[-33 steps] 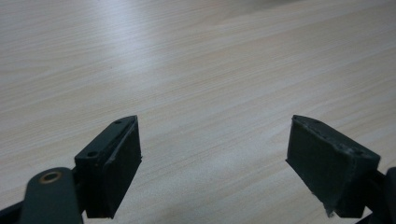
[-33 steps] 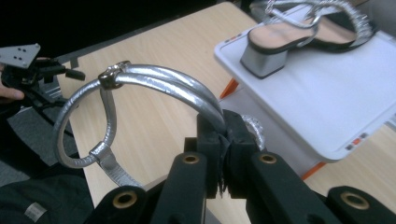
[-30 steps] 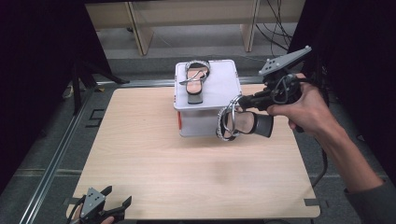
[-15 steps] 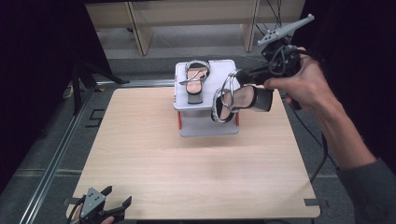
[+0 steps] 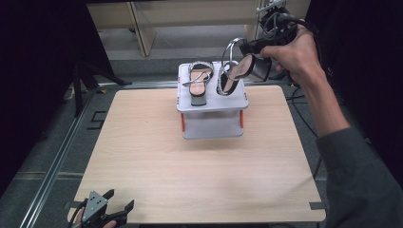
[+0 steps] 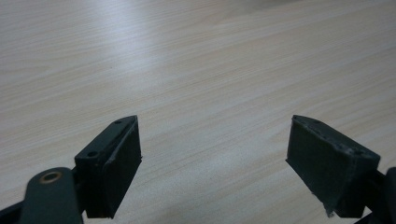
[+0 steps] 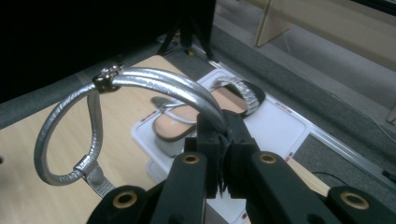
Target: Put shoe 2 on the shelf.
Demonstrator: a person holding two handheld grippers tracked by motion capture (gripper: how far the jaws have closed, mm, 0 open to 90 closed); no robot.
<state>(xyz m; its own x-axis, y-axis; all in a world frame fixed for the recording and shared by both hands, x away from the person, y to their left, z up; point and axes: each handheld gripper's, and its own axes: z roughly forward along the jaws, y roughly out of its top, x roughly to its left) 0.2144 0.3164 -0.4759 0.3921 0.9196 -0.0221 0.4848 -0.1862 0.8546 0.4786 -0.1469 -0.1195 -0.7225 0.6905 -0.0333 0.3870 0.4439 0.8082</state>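
While clamped by its silver ankle strap (image 7: 154, 84) in the right gripper (image 5: 249, 47), silver high-heeled sandal (image 5: 233, 71) hangs toe-down over the white two-tier plastic stand (image 5: 211, 102), at 3 o'clock of its mate (image 5: 198, 81), long axis 12-to-6. Left gripper (image 5: 107, 213) idle, jaws apart. Sandal carried up from stand's 4 o'clock side.

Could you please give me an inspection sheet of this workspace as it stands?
Surface: wooden table, bare apart from the box.
Job's things: white box at the far edge; one sandal lies on its lid; second sandal held tilted above the lid by its silver strap.
Clutter: nothing seen.
Grippers: right gripper shut on the strap; left gripper open at the near edge.
Cables: bundle at the right gripper.
Surroundings: wooden shelving behind.
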